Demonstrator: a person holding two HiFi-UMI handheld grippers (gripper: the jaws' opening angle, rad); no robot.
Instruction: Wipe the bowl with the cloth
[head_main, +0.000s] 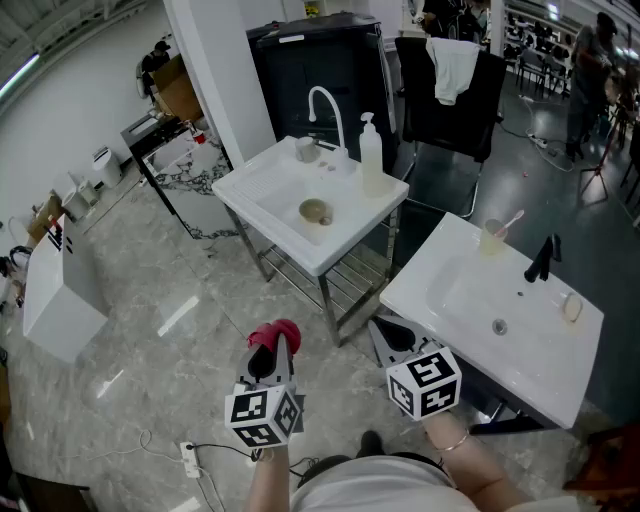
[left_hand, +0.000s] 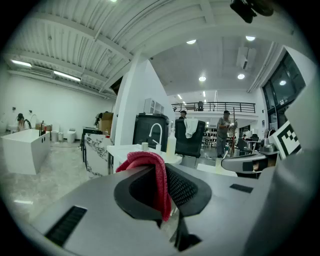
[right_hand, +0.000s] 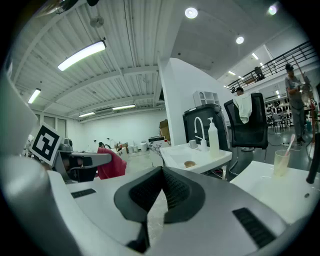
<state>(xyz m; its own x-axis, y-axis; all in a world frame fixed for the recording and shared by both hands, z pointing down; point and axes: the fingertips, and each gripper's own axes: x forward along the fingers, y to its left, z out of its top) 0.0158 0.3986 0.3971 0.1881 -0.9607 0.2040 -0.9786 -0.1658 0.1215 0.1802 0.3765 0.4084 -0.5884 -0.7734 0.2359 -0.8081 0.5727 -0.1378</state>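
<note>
Two grippers, one cloth, one bowl, two sinks. The left gripper (head_main: 270, 352) is near the person and clamped on the red cloth (head_main: 276, 335), well apart from the bowl. Its own view shows the cloth (left_hand: 151, 172) pinched between the pads and folded over their top. The right gripper (head_main: 393, 336) is just right of it. Seen in its own view, the right gripper (right_hand: 159, 187) has its jaws pressed together on nothing. The bowl (head_main: 316, 211) lies in the far sink (head_main: 262, 195), which has one faucet (head_main: 326, 108) and one soap bottle (head_main: 371, 155). The near sink (head_main: 560, 370), at right, carries one cup (head_main: 492, 238). Only the head and right gripper views show the bowl (right_hand: 189, 163). The right gripper view also catches the cloth (right_hand: 111, 164) at its left.
</note>
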